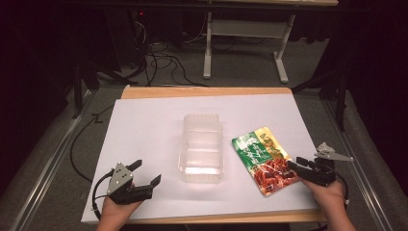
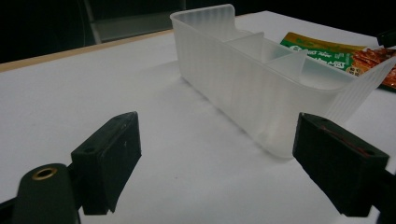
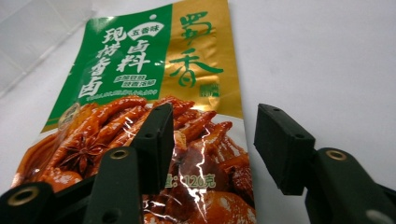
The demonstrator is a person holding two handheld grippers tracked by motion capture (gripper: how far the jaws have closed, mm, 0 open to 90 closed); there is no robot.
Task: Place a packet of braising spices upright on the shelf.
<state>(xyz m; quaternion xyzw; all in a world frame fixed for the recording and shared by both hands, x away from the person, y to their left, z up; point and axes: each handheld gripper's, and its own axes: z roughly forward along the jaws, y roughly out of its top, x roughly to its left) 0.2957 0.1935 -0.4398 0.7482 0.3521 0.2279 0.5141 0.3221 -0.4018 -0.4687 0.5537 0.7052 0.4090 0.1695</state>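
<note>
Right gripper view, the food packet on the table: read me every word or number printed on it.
On the packet, one text a line:
"蜀香", large green characters on the gold panel.
"五香味", in the white oval on the green panel.
"卤料", large white characters below the oval.
"现捞鲁卤", the white column beside them, an uncertain reading.
"126克", near the bottom edge, partly behind the right gripper.
The small white lines under "卤料" and the small green badge are too blurred to read.
</note>
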